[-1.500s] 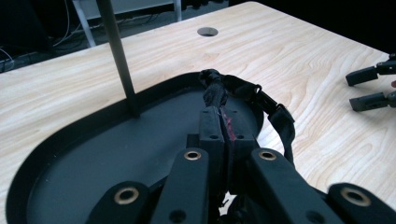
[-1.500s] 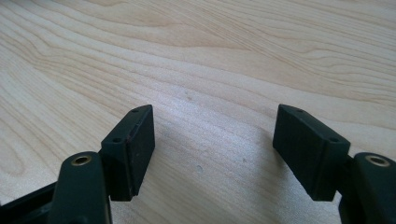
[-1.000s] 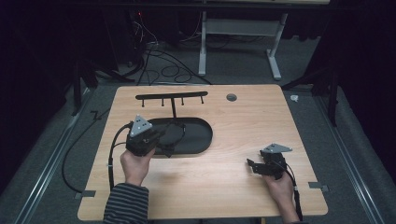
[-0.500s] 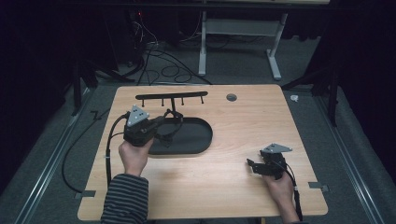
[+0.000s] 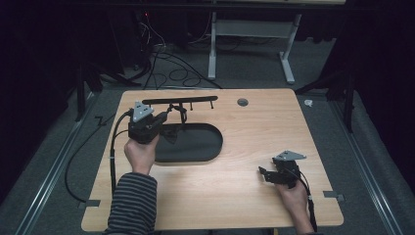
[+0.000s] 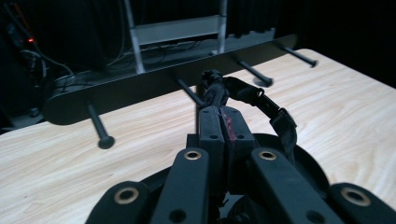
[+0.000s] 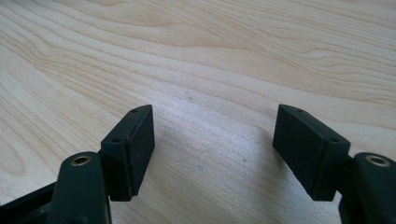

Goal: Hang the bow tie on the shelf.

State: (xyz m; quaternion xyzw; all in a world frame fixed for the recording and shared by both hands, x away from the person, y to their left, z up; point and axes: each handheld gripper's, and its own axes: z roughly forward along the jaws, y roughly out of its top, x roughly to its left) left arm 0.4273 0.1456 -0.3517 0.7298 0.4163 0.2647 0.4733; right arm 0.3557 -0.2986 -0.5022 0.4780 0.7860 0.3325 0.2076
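A black rack (image 5: 178, 101) with several pegs stands at the table's far left; in the left gripper view the rack (image 6: 140, 86) runs across just behind my jaws. My left gripper (image 5: 166, 117) is shut on a black looped strap (image 5: 179, 113), held above the far end of a black oval tray (image 5: 195, 147). From the left gripper (image 6: 224, 119), the strap (image 6: 261, 100) rises out of the closed pads and its knotted top sits close to a middle peg (image 6: 189, 92); I cannot tell whether they touch. My right gripper (image 5: 264, 175) rests open on the wood at the near right, and nothing lies between the jaws of that right gripper (image 7: 212, 144).
The wooden table (image 5: 274, 122) has a small round grommet hole (image 5: 242, 102) near its far edge. A cable trails from the left gripper off the table's left side. Beyond the table are a dark floor with cables and a metal desk frame (image 5: 249, 29).
My left gripper has moved away from me and upward, from over the tray toward the rack, carrying the strap. The right gripper has stayed where it was.
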